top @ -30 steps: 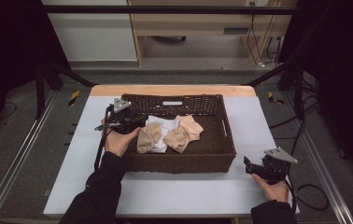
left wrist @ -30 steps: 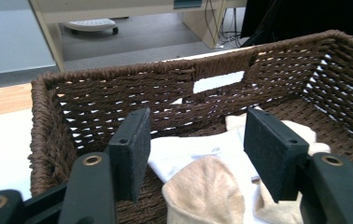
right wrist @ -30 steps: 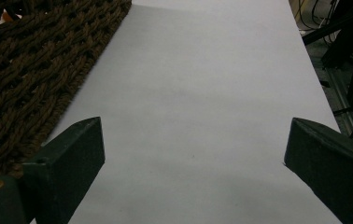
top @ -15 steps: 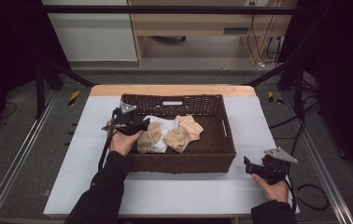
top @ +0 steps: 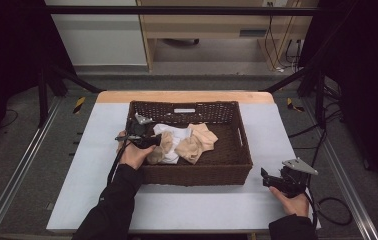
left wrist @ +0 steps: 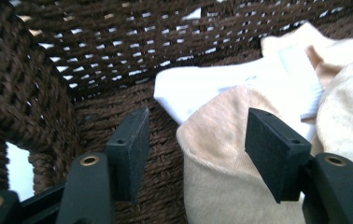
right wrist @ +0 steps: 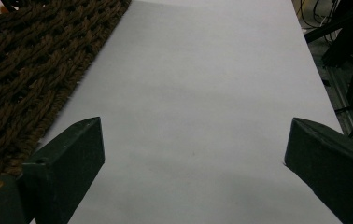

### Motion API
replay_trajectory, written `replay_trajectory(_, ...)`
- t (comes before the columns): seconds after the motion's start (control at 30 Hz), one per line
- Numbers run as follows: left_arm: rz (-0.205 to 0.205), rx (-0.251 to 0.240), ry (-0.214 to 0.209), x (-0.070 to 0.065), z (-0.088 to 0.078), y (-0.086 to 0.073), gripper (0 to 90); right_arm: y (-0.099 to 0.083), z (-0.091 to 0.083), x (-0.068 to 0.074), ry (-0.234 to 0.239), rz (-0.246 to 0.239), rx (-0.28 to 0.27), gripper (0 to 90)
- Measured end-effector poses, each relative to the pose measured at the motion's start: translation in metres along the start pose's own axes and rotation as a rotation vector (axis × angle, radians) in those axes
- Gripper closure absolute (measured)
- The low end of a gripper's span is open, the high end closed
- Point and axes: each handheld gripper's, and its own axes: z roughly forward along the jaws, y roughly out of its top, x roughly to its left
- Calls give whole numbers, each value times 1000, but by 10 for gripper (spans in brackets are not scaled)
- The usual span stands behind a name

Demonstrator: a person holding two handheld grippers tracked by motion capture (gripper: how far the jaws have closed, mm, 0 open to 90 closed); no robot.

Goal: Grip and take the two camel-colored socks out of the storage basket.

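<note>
A dark brown wicker basket [top: 237, 150] stands in the middle of the table and holds a pile of beige and white cloths [top: 184, 142]. My left gripper [top: 152, 141] is inside the basket at its left end, open, with its jaws on either side of the edge of a beige cloth [left wrist: 216, 154]; a white cloth [left wrist: 240, 86] lies just beyond. My right gripper [top: 267, 177] rests open on the white tabletop [right wrist: 202, 93] by the basket's front right corner, nothing between its jaws. The basket's woven wall [right wrist: 30, 60] runs along the left of the right gripper view.
The white tabletop [top: 87, 165] has free room left, right and in front of the basket. Metal frame rails [top: 22, 165] flank the table. A wooden bench [top: 212, 30] and cables [top: 307, 135] stand beyond it on the floor.
My left gripper has moved right and down into the basket, from the left rim onto the beige cloth. The right gripper has stayed where it was.
</note>
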Motion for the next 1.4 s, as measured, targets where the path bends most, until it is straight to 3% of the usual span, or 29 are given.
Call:
replay_trajectory(0.27,4,43,-1,-1,5,-2,414,0,0,0,4,-2,3,52)
replay_trajectory(0.3,1,66,-3,-1,6,-2,434,0,0,0,4,-2,5,52)
replay_trajectory(0.43,-6,97,-28,0,8,-2,572,0,1,1,4,-1,9,52)
replay_trajectory(0.57,-1,96,-32,0,6,-2,741,0,1,0,4,-3,10,52)
replay_trajectory(0.7,7,78,-35,-1,3,0,840,0,1,0,5,-1,10,52)
replay_trajectory(0.8,-8,29,-59,1,-2,1,850,0,1,0,4,-1,10,52)
replay_trajectory(0.87,-19,-34,-85,2,-6,2,850,0,1,0,4,1,10,52)
replay_trajectory(1.0,-31,-123,-91,3,-14,4,851,0,1,0,2,1,11,52)
replay_trajectory(1.07,-36,-143,-96,4,-16,5,852,0,1,0,2,1,8,53)
replay_trajectory(1.1,-41,-197,-102,4,-21,6,853,0,1,0,2,0,6,55)
replay_trajectory(1.13,-41,-197,-102,4,-21,6,853,0,1,0,2,0,6,55)
replay_trajectory(1.17,-43,-249,-110,4,-28,8,854,0,1,0,2,3,5,55)
replay_trajectory(1.23,-51,-304,-114,5,-35,11,854,0,1,0,1,1,2,55)
replay_trajectory(1.27,-51,-304,-114,5,-35,11,855,0,1,0,1,1,2,55)
replay_trajectory(1.37,-50,-390,-123,6,-50,16,856,0,1,0,0,0,2,55)
replay_trajectory(1.4,-50,-390,-123,6,-50,16,856,0,1,0,0,0,2,55)
